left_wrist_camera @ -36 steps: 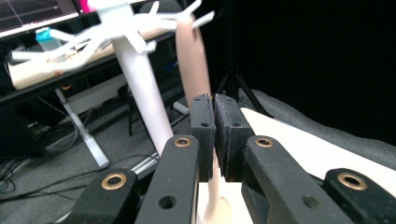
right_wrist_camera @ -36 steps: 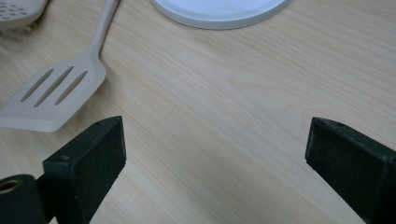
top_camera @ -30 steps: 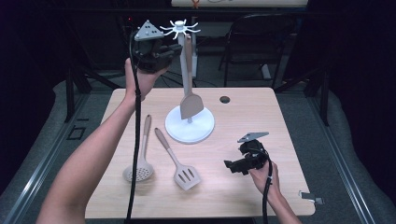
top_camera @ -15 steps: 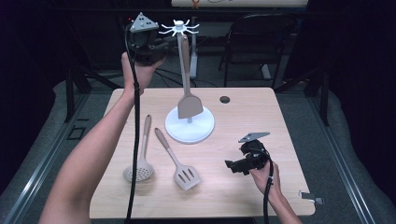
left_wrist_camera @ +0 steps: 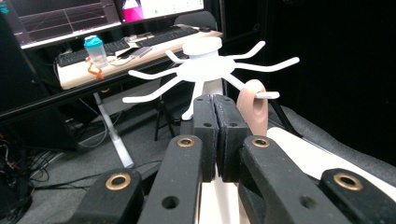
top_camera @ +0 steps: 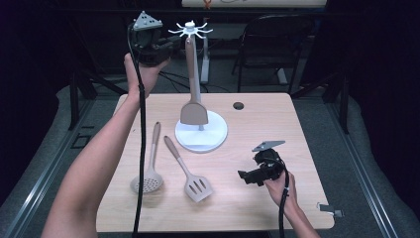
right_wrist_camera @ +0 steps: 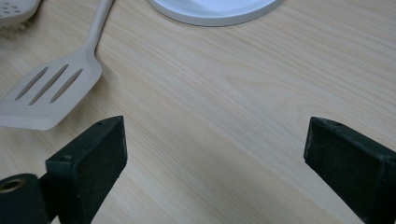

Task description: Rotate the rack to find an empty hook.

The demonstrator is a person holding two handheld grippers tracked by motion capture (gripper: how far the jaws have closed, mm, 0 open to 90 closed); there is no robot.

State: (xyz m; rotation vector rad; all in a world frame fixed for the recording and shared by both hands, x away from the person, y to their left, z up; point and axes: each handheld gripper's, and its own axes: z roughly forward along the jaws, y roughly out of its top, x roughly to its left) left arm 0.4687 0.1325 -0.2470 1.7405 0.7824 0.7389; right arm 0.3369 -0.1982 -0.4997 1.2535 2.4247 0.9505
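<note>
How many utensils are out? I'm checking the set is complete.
3: a spatula hanging on the rack, plus a skimmer and a slotted turner lying on the table.

We can read no text, label, brand or number anywhere. The two dark monitor screens (left_wrist_camera: 93, 14) on the far cluttered wooden desk (left_wrist_camera: 140, 51) show graphs and coloured windows, but their lettering is too small and blurred for us.

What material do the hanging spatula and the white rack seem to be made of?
Hanging spatula: probably silicone or matte plastic, judging by its even beige, unshiny surface. White rack: likely smooth plastic or painted metal, as its thin hooks and round base show a uniform white with a slight sheen.
</note>
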